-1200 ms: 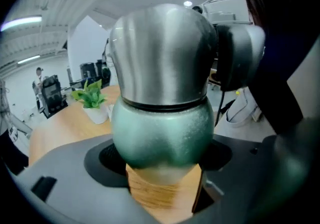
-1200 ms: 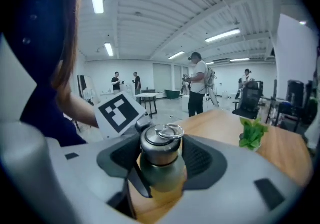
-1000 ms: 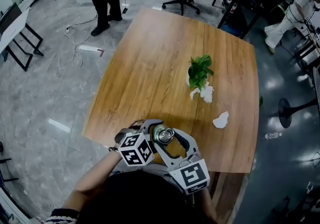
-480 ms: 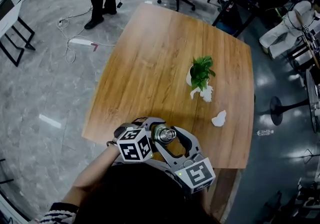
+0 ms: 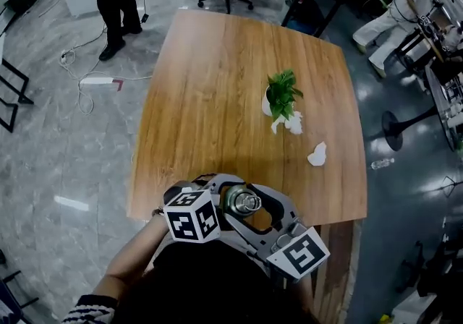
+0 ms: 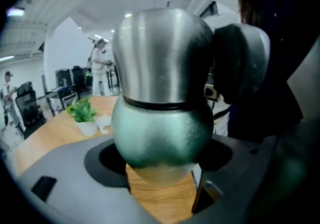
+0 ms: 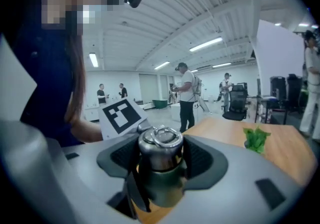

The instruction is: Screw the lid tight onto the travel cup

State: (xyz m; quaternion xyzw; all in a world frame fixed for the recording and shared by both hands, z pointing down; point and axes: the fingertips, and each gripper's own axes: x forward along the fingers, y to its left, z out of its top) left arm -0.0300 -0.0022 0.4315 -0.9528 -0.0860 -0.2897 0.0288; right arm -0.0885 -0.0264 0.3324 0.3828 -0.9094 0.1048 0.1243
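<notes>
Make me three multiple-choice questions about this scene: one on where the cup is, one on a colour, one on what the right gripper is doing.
1. Where is the travel cup? A at the table's near edge, between the left gripper and right gripper; B at its far corner; C on the floor.
2. What colour is the cup's lower body? A red; B black; C green.
3. What is the right gripper's state? A open and empty; B shut on the lid; C shut on a leaf.
Answers: A, the head view shows it between both grippers at the near edge; C, the left gripper view shows green below the steel; B, its jaws press both sides of the ringed lid.
</notes>
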